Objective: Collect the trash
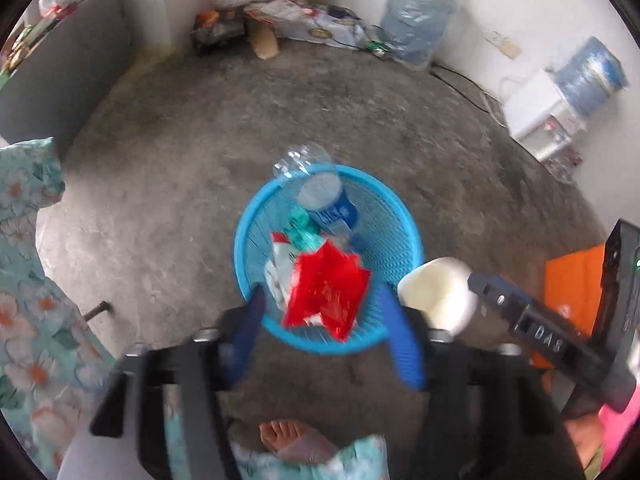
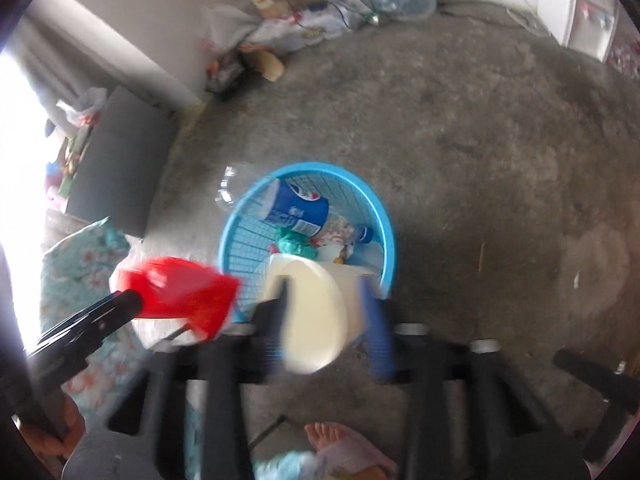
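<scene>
A blue mesh trash basket (image 1: 400, 236) stands on the concrete floor; it also shows in the right wrist view (image 2: 384, 216). Inside lie a blue-labelled plastic bottle (image 2: 298, 210), green wrapping (image 1: 302, 232) and white scraps. My left gripper (image 1: 324, 312) has its blue fingers spread wide over the basket's near rim, and a red wrapper (image 1: 326, 292) hangs loose between them. My right gripper (image 2: 324, 312) is shut on a cream plastic container (image 2: 316, 312), just above the basket's near rim; the container also shows in the left wrist view (image 1: 438, 294).
A crushed clear bottle (image 1: 302, 160) lies against the basket's far rim. Large water jugs (image 1: 418, 16), a white dispenser (image 1: 538, 116) and piled bags line the far wall. A grey cabinet (image 1: 60, 84) stands left. An orange sheet (image 1: 572, 292) lies right. A bare foot (image 1: 280, 434) is below.
</scene>
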{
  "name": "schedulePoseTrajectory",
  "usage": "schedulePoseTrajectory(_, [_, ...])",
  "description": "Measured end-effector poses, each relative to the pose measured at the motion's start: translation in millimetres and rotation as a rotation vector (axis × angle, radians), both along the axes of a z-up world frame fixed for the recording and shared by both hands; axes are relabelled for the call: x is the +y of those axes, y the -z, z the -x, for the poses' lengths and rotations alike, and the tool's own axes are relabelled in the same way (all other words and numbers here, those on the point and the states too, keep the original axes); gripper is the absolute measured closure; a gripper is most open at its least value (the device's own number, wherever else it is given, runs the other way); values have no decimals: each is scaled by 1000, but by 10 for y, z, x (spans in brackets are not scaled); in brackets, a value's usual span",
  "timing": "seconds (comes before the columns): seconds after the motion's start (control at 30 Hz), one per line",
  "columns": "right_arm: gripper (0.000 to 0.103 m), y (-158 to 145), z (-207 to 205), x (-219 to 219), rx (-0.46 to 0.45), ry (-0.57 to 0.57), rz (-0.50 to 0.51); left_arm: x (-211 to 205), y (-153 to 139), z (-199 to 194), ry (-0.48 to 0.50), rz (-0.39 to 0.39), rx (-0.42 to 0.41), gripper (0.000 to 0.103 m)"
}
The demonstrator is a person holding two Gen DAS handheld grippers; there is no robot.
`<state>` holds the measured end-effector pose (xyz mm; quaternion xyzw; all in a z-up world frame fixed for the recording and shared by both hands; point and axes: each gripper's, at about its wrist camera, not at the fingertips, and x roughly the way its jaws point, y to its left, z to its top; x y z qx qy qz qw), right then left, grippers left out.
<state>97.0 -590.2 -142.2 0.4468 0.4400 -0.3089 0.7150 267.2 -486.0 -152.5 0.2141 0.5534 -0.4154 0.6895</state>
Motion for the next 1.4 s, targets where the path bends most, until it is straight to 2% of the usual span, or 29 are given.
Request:
schedulePoseTrajectory(0.13, [53,103,90,-30,-54,56,-40,31,-6,-48,-39,40,3,34])
schedulePoseTrajectory(0.23, [51,21,195,29,-86,66,-16,168,-146,-87,-68,79,-25,33])
schedulePoseTrajectory(0.37, [51,-132,326,142,-100,65,11,406,-476,-63,-91,149,-48,32])
schedulePoseTrajectory(0.53, [45,-542,426,434,-115,-1,105,902,-1074,109,-90,283,-92,29])
schedulePoseTrajectory(0.67, [31,-1043,436,834,-169,-113,234,1542,-1641,356,-106,399,-176,18])
schedulePoseTrajectory(0.8, [18,-1541,411,1339,-247,-243,370,2230,-2104,627,-181,482,-274,5])
schedulePoseTrajectory(0.87, [11,-1743,396,1598,-290,-310,420,2587,-2276,782,-226,513,-321,5])
schedulePoseTrajectory(1.0, [8,-2031,357,2050,-338,-418,477,3156,-2457,1020,-308,527,-361,5])
schedulePoseTrajectory(1.1, [8,-2178,362,2284,-368,-470,483,3546,-2537,1191,-372,520,-406,5])
schedulePoseTrajectory(1.4, [8,-2480,592,2978,-417,-544,566,4382,-2641,1695,-568,490,-513,5])
